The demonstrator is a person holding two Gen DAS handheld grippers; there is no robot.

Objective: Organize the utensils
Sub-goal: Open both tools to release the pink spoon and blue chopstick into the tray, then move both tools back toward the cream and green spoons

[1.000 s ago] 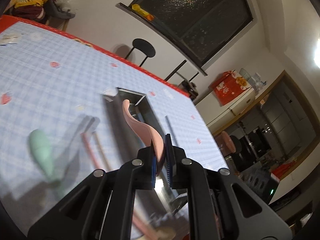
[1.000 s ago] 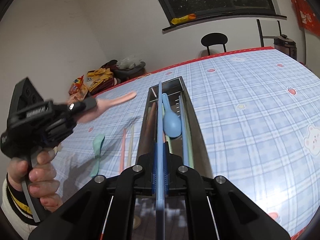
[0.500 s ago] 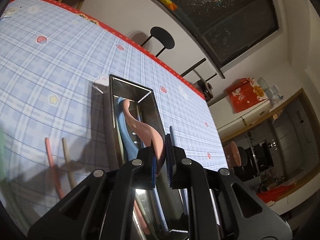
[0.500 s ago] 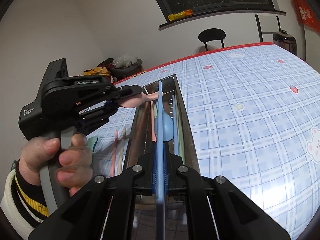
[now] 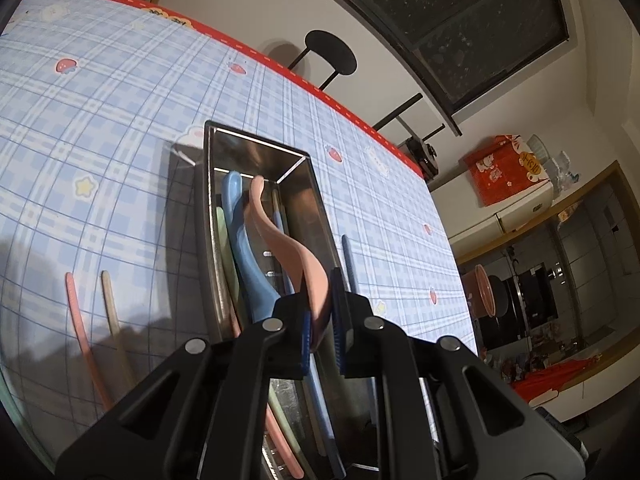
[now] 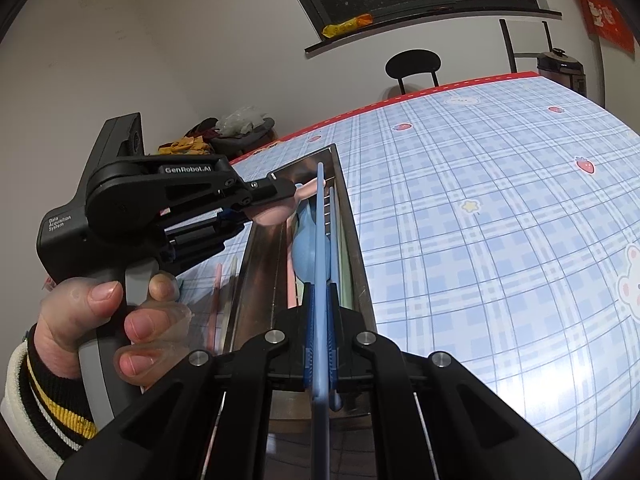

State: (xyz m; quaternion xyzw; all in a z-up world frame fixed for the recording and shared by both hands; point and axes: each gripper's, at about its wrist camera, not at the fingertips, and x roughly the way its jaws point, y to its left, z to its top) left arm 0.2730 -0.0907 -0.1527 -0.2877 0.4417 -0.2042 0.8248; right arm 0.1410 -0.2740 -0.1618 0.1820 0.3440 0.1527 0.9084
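Note:
A long steel tray (image 5: 209, 216) lies on the blue checked tablecloth with a blue spoon (image 5: 244, 256) and several chopsticks in it. My left gripper (image 5: 322, 320) is shut on a pink spoon (image 5: 280, 236) by its bowl end, and the handle reaches out over the tray. In the right wrist view the left gripper (image 6: 280, 200) comes in from the left over the tray's (image 6: 356, 248) left wall. My right gripper (image 6: 320, 336) is shut on a blue chopstick (image 6: 320, 232) that points along the tray, above the blue spoon (image 6: 304, 248).
A pink chopstick (image 5: 80, 320) and a beige chopstick (image 5: 114, 312) lie on the cloth left of the tray. A hand (image 6: 100, 320) in a striped cuff holds the left gripper. A black stool (image 6: 414, 64) stands beyond the table's red far edge (image 6: 440, 88).
The left gripper has swung right and down with the pink spoon, from over the loose utensils to over the tray. The right gripper and its blue chopstick have hardly moved.

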